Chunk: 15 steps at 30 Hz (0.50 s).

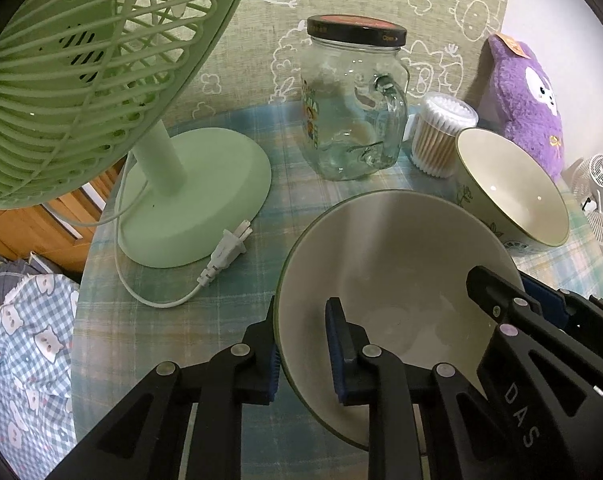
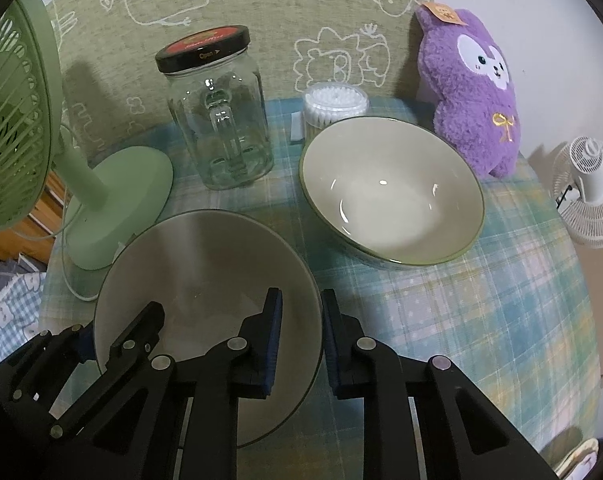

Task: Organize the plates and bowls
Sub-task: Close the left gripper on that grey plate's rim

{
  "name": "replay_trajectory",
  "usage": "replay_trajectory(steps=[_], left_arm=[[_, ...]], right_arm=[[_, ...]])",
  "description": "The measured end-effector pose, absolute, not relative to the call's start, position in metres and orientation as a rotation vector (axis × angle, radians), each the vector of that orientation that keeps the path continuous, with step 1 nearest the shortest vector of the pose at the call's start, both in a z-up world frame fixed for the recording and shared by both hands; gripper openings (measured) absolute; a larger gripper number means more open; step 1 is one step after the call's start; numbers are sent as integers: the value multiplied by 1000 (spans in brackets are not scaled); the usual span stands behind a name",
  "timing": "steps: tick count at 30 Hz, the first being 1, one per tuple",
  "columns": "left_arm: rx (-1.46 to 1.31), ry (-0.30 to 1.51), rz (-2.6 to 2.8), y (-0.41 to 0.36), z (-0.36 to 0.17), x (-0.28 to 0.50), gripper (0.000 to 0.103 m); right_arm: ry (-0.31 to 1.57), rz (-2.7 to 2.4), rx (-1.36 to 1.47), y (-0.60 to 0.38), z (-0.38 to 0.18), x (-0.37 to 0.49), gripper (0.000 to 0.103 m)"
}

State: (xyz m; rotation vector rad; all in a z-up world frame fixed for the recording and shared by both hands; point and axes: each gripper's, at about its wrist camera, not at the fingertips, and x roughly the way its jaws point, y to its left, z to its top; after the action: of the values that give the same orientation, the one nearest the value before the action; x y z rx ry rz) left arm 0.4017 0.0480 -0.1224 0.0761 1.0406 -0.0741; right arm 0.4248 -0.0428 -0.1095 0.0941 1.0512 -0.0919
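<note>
A cream bowl with a green rim is held between both grippers near the table's front. My left gripper straddles its left rim, one finger outside and one inside, shut on it. My right gripper straddles its right rim the same way; it also shows in the left wrist view. A second matching bowl rests on the tablecloth farther back, to the right.
A green desk fan with its base and loose plug stands at left. A glass jar mug, a cotton swab tub and a purple plush toy line the back. The round table's edge curves at right.
</note>
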Motion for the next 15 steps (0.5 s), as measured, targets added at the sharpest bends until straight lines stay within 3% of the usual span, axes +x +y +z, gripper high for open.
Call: replay_trajectory(steps=[15], left_arm=[[82,1012,-74,48,-98,383,18]], right_arm=[[1029,-76,76,-41,-85,406,23]])
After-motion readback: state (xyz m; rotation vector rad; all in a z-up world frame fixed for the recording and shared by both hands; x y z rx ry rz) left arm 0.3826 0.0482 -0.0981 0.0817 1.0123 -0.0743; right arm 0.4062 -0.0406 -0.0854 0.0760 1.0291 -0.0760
